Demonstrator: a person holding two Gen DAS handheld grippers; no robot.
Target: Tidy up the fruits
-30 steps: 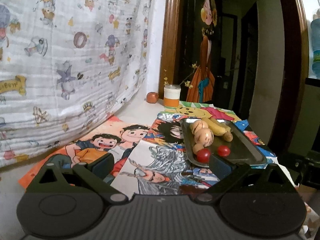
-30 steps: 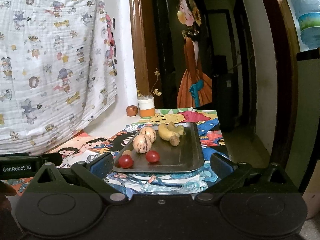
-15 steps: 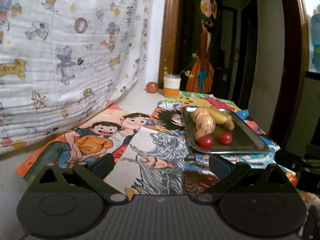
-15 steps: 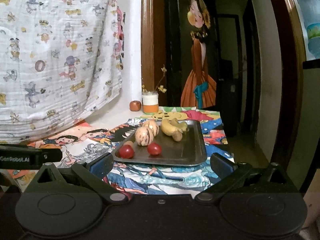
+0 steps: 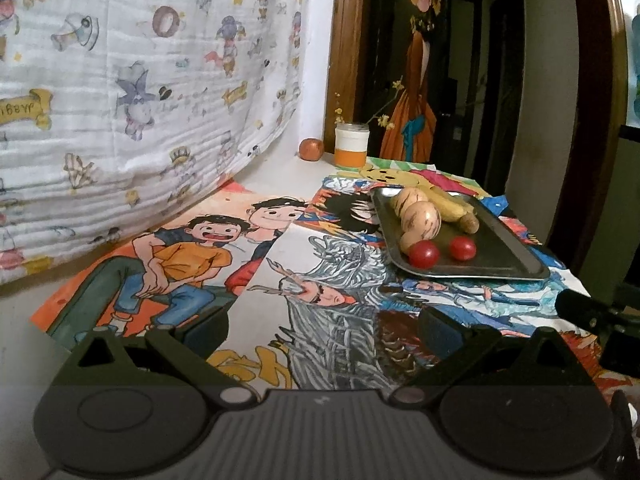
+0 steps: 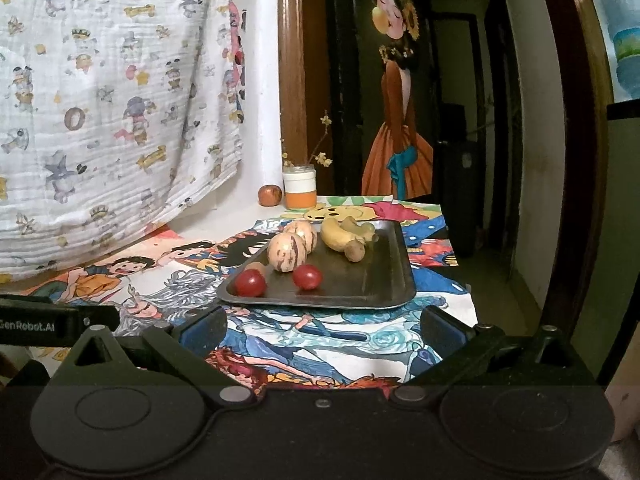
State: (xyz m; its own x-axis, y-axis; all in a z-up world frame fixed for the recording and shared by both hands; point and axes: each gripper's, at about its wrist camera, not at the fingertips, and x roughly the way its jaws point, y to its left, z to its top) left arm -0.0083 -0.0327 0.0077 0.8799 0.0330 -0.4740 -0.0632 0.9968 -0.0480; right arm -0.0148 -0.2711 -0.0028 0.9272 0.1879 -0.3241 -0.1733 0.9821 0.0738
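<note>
A small pale fruit (image 6: 256,267) sits half hidden behind the front tomato (image 6: 250,283); the bottle (image 6: 618,20) is cut off by the picture's edge.

Open bench (image 5: 280,168) along the left edge and near edge, only flat posters there. Tray (image 6: 384,280) toward the right edge: fruit crowding its left and far parts, right half bare. Jar (image 6: 299,192) and 1 round fruit (image 6: 269,195) blocking the far edge.

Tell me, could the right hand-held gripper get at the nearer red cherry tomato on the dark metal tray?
Probably yes: the right hand-held gripper is open, and nothing stands before the red cherry tomato at the dark metal tray's near edge.
</note>
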